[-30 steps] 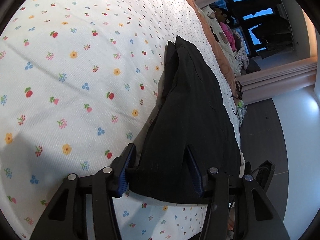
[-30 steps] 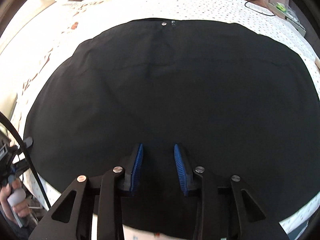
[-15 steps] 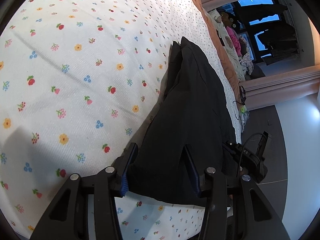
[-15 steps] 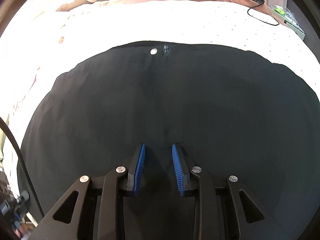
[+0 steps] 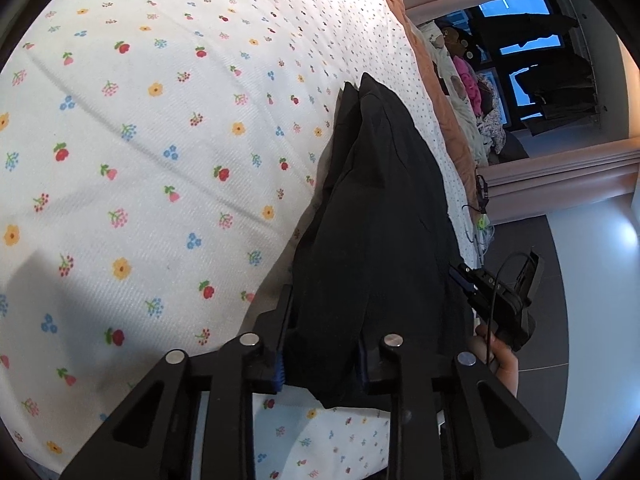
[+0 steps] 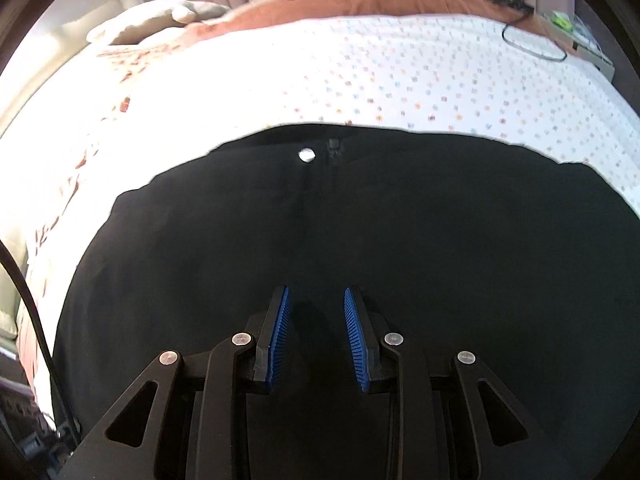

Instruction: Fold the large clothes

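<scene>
While the black trousers (image 5: 376, 216) lie along the edge of the bed, the left gripper (image 5: 322, 344) has its two fingers pinched on the near end of the cloth, so a fold of dark fabric fills the gap between them. From there the trousers run away toward 12 o'clock in the left wrist view, narrowing to a point, with the flowered sheet (image 5: 160, 140) spreading wide and bare from 9 to 11 o'clock. At 3 o'clock the bed drops off to a grey floor (image 5: 592, 300), where the right gripper (image 5: 496, 300) shows beside the cloth's edge, held by a hand (image 5: 498, 358). Seen from the right wrist, that gripper (image 6: 316, 324) hovers over the trousers (image 6: 440, 260) with its blue pads (image 6: 280, 332) apart and nothing between them. The waistband with its silver button (image 6: 307, 155) lies at 12 o'clock, and beyond it the sheet (image 6: 400, 76) stretches to a brown blanket (image 6: 380, 0).
</scene>
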Demonstrator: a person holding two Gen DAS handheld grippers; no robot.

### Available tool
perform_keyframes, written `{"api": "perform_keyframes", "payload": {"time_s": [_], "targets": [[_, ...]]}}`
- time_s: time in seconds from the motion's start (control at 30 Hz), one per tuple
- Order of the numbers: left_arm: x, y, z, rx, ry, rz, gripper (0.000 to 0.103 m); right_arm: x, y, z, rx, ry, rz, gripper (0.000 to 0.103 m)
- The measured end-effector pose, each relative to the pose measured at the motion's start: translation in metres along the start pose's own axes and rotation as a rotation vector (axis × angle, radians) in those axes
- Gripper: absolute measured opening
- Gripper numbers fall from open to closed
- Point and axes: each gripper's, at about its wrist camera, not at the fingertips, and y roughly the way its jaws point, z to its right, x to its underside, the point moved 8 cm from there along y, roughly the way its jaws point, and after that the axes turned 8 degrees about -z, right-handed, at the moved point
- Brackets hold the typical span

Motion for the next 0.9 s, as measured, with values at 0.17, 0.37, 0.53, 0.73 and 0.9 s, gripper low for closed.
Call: {"api": "perform_keyframes", "payload": {"time_s": [0.17,0.37,0.53,0.73,0.9], "targets": [[-0.002,-0.010,0.020,0.036,0.024,0.013,0.021,0.019,-0.018,0.001,-0.040,0.001,0.047,0.025],[-0.005,-0.024,0.052,0.084,0.071,0.024,0.020,0.046,-0.044,-0.003,-0.079,0.016,0.066,0.027],[-0.004,-0.033,0.084,0.121,0.128,0.030,0.019,0.052,-0.052,0.001,-0.125,0.049,0.087,0.065],[0.000,-0.041,0.121,0.163,0.197,0.025,0.018,0.085,-0.041,-0.009,-0.186,0.071,0.059,0.062],[0.002,-0.045,0.148,0.179,0.248,0.020,0.018,0.103,-0.033,-0.002,-0.221,0.088,0.020,0.039]]}}
